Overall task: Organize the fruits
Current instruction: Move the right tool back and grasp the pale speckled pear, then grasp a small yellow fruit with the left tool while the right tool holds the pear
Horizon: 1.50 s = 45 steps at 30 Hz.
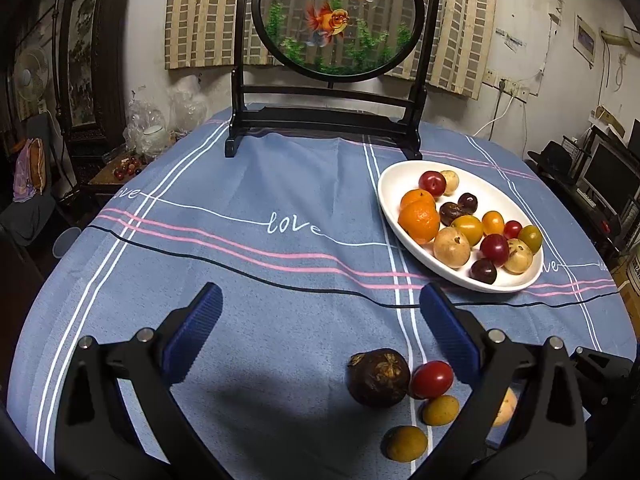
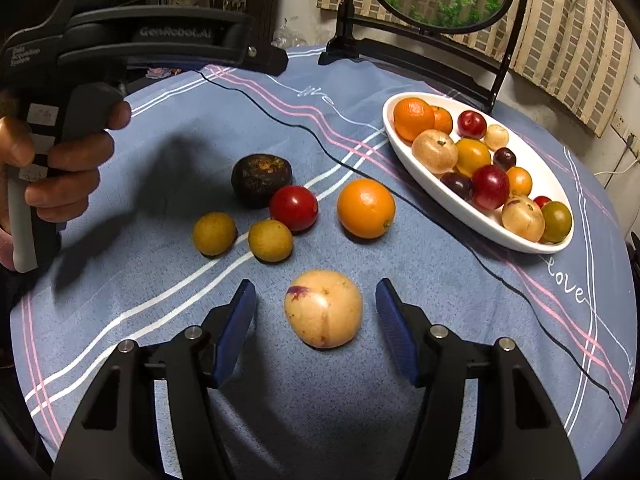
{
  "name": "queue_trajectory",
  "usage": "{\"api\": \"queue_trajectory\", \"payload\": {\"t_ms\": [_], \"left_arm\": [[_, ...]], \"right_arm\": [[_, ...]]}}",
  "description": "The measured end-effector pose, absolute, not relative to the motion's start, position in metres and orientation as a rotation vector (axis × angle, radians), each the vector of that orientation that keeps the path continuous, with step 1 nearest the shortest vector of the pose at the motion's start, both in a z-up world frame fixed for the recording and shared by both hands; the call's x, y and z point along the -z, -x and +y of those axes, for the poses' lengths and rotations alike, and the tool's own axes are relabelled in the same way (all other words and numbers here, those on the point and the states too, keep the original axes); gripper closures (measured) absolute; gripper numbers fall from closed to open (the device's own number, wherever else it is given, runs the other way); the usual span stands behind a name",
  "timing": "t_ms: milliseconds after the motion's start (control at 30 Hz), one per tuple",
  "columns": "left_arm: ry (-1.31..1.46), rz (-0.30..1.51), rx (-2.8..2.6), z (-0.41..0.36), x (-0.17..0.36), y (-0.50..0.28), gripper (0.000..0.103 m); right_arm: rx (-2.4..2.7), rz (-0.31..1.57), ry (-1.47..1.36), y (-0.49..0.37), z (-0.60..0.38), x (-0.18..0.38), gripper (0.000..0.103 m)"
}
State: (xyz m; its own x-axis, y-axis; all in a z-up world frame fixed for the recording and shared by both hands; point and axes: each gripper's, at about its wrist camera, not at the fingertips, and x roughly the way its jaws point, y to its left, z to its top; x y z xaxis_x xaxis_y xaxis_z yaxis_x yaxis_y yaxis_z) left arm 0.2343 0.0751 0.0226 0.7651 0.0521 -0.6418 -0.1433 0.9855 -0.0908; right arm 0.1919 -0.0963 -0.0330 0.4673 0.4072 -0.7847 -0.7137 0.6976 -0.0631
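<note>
A round table under a blue-grey tablecloth (image 1: 280, 184) with white, pink and black stripes drops away at its curved edge on the left and right, and a dark wooden stand holding a round goldfish panel (image 1: 338, 20) closes off the far side. The widest bare stretch of cloth lies left and centre, between the loose fruit and the stand. On the right sits a white oval dish (image 2: 420, 176), near the right edge, already filled with oranges, red and dark plums, yellow tomatoes and pale tan fruits. The loose fruit clusters on the near part of the cloth: a dark, rough-skinned round fruit (image 2: 261, 179) touching a glossy red tomato (image 2: 294, 207), two dull yellow-green small fruits (image 2: 214, 233) just near of them, and a smooth orange (image 2: 365, 208) to their right, apart from the dish. Nearest lies a pale cream fruit (image 2: 324, 308) with a purple blotch and faint stripes. The right gripper (image 2: 316, 304) brackets that cream fruit, its blue pads clear of the skin on both sides. The left gripper (image 1: 320, 304) hangs spread wide over bare cloth, nothing between its pads, with the dark fruit and tomato just near of its right finger; a hand (image 2: 60, 168) grips its handle at the left.
</note>
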Motion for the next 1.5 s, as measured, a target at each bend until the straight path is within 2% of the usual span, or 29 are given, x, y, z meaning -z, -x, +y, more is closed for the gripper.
{"api": "queue_trajectory", "payload": {"t_ms": [167,200,367,500,567,633,700,1300,1500], "left_arm": [[0.137,0.696,-0.109,0.076,-0.022,-0.234,0.002],[0.137,0.696,-0.108,0.076,-0.022,-0.234,0.002],[0.096,0.755,0.022,0.072,-0.023,-0.232,0.002],[-0.052,0.775,0.252,0.052,-0.019,-0.209,0.005],[-0.111,0.773,0.316,0.045,-0.014,-0.198,0.017],[-0.109,0.814,0.409,0.045,-0.004,-0.19,0.045],[-0.12,0.852,0.426,0.042,0.006,-0.189,0.057],[-0.22,0.97,0.425,0.025,0.039,-0.197,0.057],[-0.206,0.965,0.434,0.025,0.039,-0.196,0.069]], "right_arm": [[-0.705,0.87,0.415,-0.197,-0.096,0.042,0.057],[-0.707,0.872,0.408,-0.198,-0.097,0.042,0.062],[-0.693,0.828,0.323,-0.201,-0.112,0.027,0.062],[-0.639,0.812,0.231,-0.212,-0.129,0.017,0.062],[-0.609,0.836,0.201,-0.218,-0.135,0.019,0.062],[-0.594,0.856,0.19,-0.221,-0.137,0.022,0.062],[-0.591,0.87,0.19,-0.222,-0.136,0.024,0.062],[-0.592,0.872,0.189,-0.218,-0.137,0.022,0.062],[-0.58,0.875,0.192,-0.22,-0.138,0.023,0.062]]}}
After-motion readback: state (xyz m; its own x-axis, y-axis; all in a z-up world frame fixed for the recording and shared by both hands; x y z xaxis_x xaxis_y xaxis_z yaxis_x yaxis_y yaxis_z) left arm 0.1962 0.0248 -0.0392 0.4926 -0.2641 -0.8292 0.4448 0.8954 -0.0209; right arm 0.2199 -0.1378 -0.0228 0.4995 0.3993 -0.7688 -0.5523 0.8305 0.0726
